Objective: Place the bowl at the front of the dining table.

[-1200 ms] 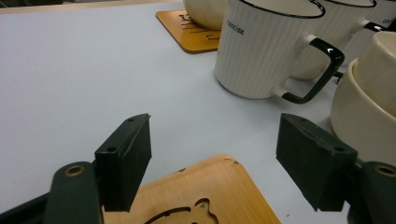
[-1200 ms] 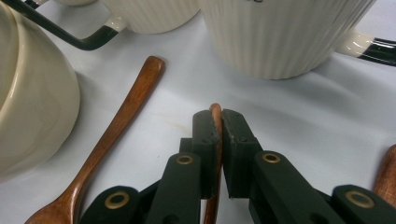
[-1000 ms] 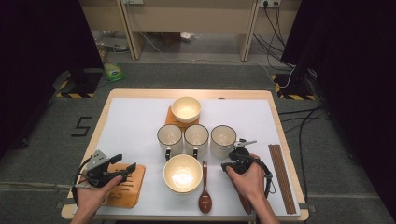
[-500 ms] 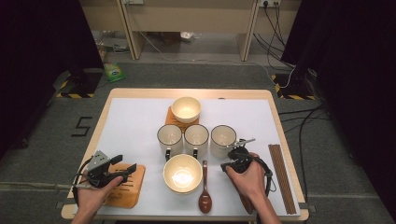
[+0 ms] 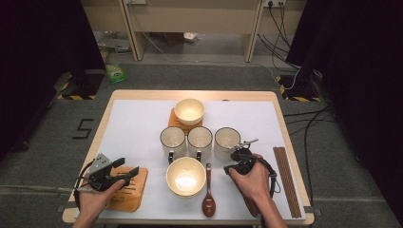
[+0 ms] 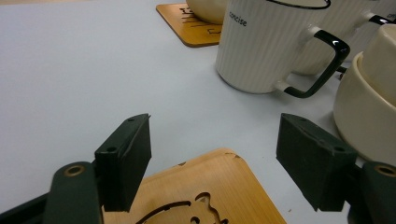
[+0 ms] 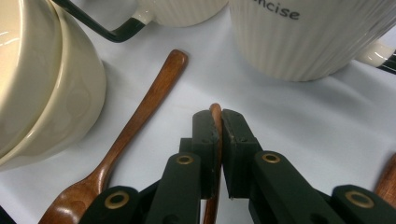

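Right now a thin wooden spoon handle (image 7: 215, 114) sits clamped between the jaws of the right gripper (image 7: 217, 122); its long axis runs along the jaws, its tip pointing toward the mug (image 7: 308, 32) ahead. Its bowl end is hidden. Just beside it, a second wooden spoon (image 7: 135, 126) lies flat on the white table (image 7: 327, 126), its handle pointing away toward the mugs, next to the stacked bowls (image 7: 42, 88). Well apart, the left gripper (image 6: 212, 154) stands wide open, holding nothing, over a wooden coaster (image 6: 205, 196).
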A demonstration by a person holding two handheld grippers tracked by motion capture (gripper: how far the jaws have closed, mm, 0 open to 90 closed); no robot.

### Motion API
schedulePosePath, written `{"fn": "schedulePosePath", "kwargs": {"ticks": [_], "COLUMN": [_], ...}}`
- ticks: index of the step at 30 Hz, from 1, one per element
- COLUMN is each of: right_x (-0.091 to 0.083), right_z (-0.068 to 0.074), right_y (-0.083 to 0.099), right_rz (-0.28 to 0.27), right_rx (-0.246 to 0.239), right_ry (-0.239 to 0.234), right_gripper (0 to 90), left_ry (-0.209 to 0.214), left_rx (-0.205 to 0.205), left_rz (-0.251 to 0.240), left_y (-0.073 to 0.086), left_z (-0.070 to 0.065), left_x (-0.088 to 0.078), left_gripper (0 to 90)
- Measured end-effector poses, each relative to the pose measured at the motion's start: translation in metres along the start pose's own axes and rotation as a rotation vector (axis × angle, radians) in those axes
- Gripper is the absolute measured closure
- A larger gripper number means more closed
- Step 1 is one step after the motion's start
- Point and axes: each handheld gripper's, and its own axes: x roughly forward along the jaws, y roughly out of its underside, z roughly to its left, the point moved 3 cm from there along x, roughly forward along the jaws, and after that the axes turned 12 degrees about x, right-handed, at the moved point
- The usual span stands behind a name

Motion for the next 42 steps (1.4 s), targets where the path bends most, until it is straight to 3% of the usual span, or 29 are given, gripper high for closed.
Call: {"fn": "schedulePosePath", "kwargs": {"ticks": [42], "right_x": [-0.022], "right_z": [0.019], "right_y": [-0.023], "right_rz": [-0.025], "right_rx": [-0.034], "right_ry": [-0.018], "right_gripper": [84.4], "left_ry": [0.006], "left_rx": [-0.003], "left_rz": [0.001], "left_y": [0.001], "left_z": [-0.001], "left_x": [0.001], "left_gripper": [25.7]}}
